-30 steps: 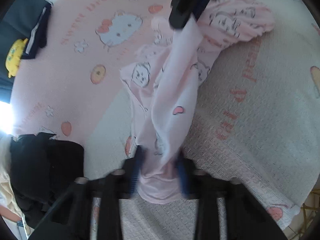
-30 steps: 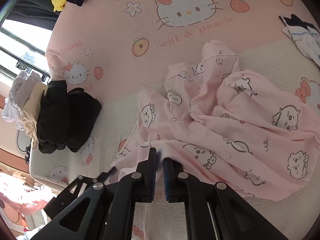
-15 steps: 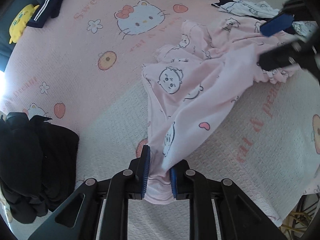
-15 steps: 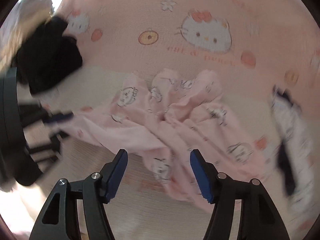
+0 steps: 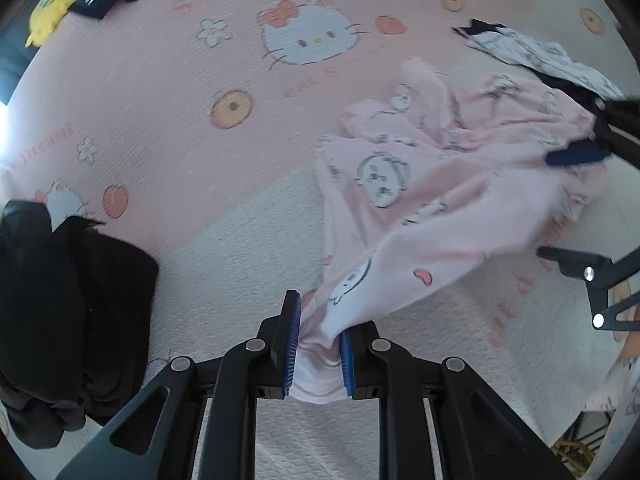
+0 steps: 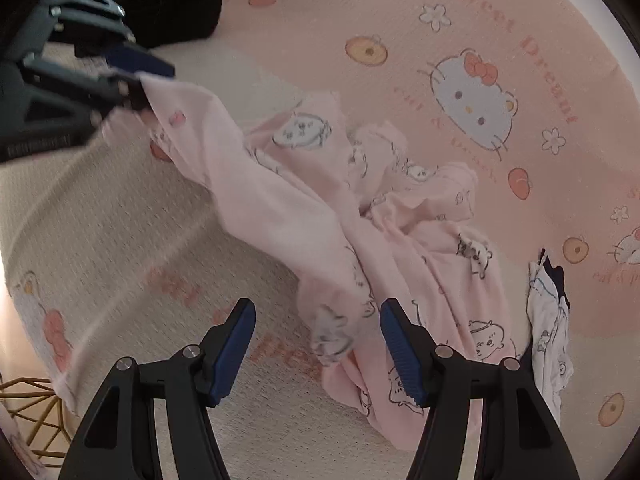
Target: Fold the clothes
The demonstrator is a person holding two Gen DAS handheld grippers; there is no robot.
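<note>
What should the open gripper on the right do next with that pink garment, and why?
Probably close the right hand-held gripper on the bunched edge of the pink garment between its open fingers. The left hand-held gripper already pinches the other end, so both could spread it flat.

Both the left gripper and right gripper have black skeletal frames with triangular cut-outs, silver round screws at the joints, and ribbed blue pads lining the fingers.
</note>
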